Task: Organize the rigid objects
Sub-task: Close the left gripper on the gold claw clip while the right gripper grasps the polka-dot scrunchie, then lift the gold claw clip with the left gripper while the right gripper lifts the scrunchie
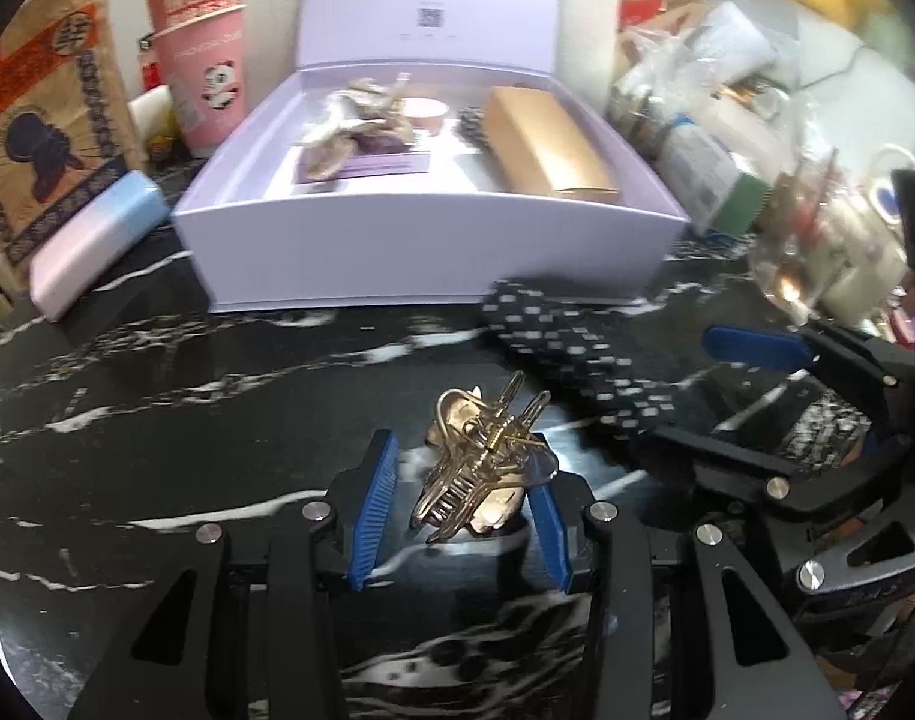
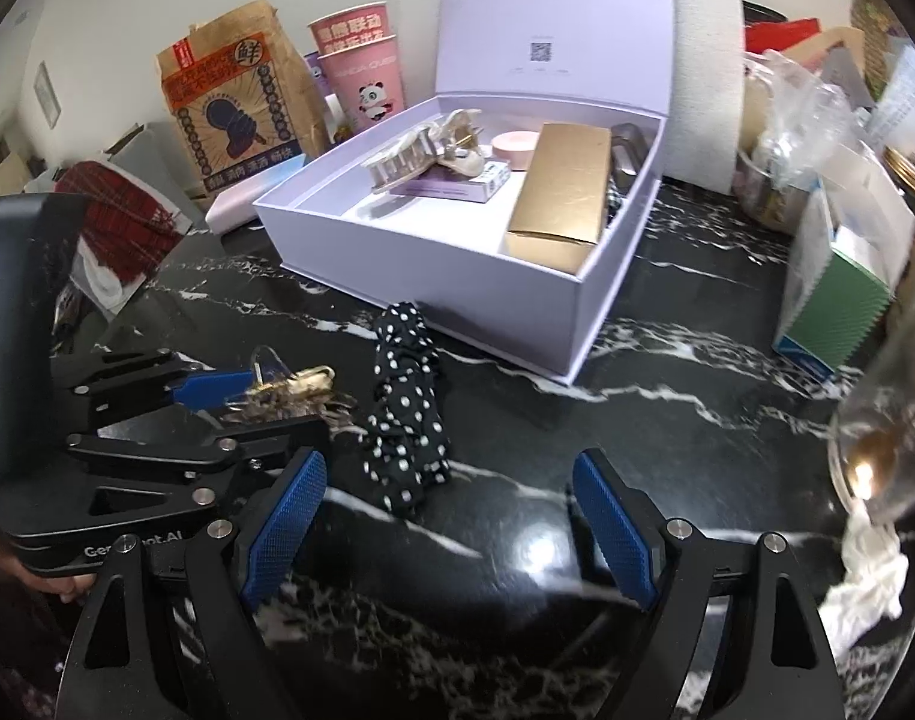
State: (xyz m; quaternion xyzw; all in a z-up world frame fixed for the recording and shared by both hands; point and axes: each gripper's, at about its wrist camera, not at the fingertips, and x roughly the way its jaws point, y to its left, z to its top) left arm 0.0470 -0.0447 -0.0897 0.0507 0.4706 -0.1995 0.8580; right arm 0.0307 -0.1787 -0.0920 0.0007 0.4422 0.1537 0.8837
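Observation:
A gold metal hair claw clip (image 1: 487,468) rests on the black marble counter between the blue pads of my left gripper (image 1: 463,510), which is shut on it. The same clip (image 2: 289,393) shows in the right wrist view inside that gripper (image 2: 259,411). A black scrunchie with white dots (image 2: 406,408) lies just beyond and left of my right gripper (image 2: 451,516), which stands open and holds nothing. Behind, an open lilac box (image 2: 427,276) contains a gold carton (image 2: 562,198), beige hair clips (image 2: 421,150) and a pink round tin (image 2: 514,147).
Left of the box stand pink paper cups (image 1: 208,72), a printed paper bag (image 1: 37,120) and a pastel case (image 1: 97,240). On the right are a green carton (image 2: 841,300), a clear glass (image 2: 889,432), crumpled tissue (image 2: 865,570) and piled bags.

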